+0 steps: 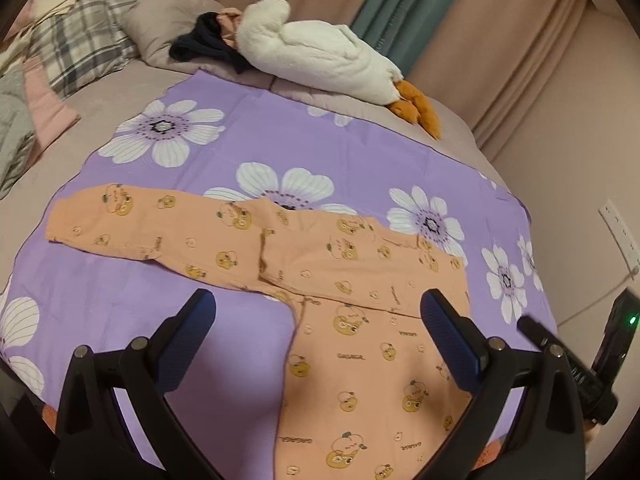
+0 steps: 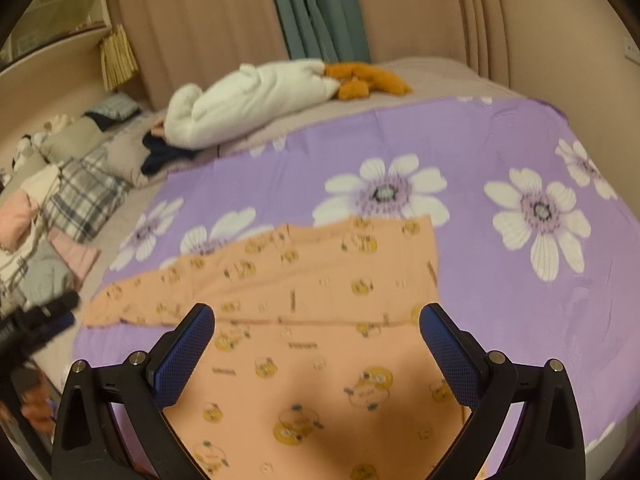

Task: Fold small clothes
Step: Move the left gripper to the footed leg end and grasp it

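A home bedroom: a bed (image 1: 120, 92) with pillows (image 1: 80, 36), curtains (image 1: 392, 4) and a plush goose (image 1: 320, 56).

Printed repeatedly on orange garment (image 1: 360, 360): "GAGAGAL", small dark capitals, some upside down, between cartoon motifs. Same print in right wrist view (image 2: 304, 346) too blurred to read.

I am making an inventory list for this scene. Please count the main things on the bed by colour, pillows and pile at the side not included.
Orange: 1, the shirt
Purple: 1, the flowered sheet
White with orange feet: 1, the plush goose
Dark: 1, the garment by the goose
Total: 4
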The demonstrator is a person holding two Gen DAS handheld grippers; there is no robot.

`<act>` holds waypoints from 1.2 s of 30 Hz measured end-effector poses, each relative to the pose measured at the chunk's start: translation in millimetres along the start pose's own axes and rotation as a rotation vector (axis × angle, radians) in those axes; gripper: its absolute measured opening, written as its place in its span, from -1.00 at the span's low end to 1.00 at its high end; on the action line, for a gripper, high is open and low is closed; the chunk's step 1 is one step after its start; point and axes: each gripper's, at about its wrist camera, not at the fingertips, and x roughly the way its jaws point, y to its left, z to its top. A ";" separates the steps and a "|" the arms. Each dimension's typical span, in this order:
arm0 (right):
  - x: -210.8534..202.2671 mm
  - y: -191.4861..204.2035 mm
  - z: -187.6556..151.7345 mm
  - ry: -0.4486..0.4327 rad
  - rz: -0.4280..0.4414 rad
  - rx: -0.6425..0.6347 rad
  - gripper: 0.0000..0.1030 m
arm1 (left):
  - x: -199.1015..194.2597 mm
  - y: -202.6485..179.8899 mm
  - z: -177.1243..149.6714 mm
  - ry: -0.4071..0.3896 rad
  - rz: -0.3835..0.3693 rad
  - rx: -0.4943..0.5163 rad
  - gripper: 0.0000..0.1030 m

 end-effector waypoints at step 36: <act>31.1 39.1 -10.1 0.088 -0.056 -0.004 0.94 | 40.7 267.8 5.3 -0.109 0.354 -0.743 0.38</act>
